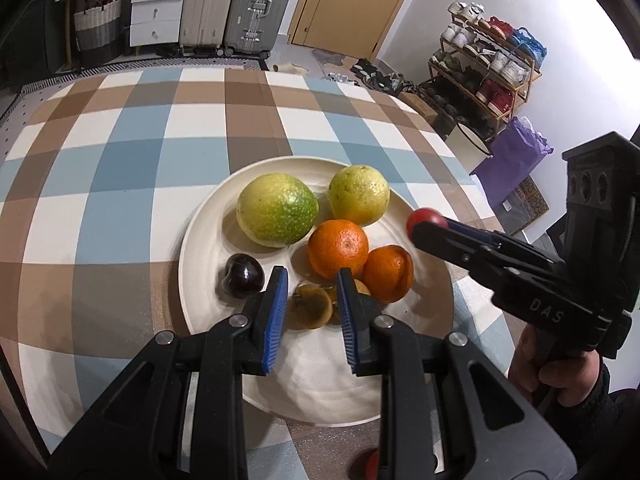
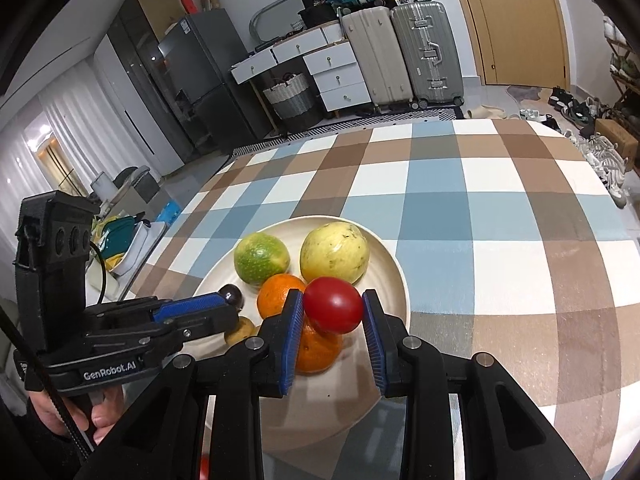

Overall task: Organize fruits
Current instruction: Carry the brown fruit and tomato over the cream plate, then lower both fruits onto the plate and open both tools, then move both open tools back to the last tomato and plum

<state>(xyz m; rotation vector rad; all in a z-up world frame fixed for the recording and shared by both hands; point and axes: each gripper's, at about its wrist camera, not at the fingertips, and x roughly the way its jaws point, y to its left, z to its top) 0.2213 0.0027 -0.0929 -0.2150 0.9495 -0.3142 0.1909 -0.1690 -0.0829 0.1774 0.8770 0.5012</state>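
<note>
Right gripper (image 2: 331,322): clamped on red tomato (image 2: 333,305), over plate (image 2: 394,276).
Left gripper (image 1: 312,312): spread wide, nothing gripped, above small yellowish fruit (image 1: 310,306), possibly touching.
Dark plum (image 1: 244,281): just beside left finger.

One white plate (image 1: 208,236) carries two yellow-green fruits (image 1: 277,210), two oranges (image 1: 338,248), one dark plum (image 1: 244,275) and two small brownish-yellow fruits (image 1: 310,306). One red tomato (image 2: 333,305) sits between gripper pads.

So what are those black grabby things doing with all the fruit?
A person holds one tool in each hand. The right tool grips a small red round fruit above the cream round plate. The left tool is open and empty over a small yellowish-brown fruit. The plate already holds two orange tangerines, two yellow-green fruits and a dark cherry.
</note>
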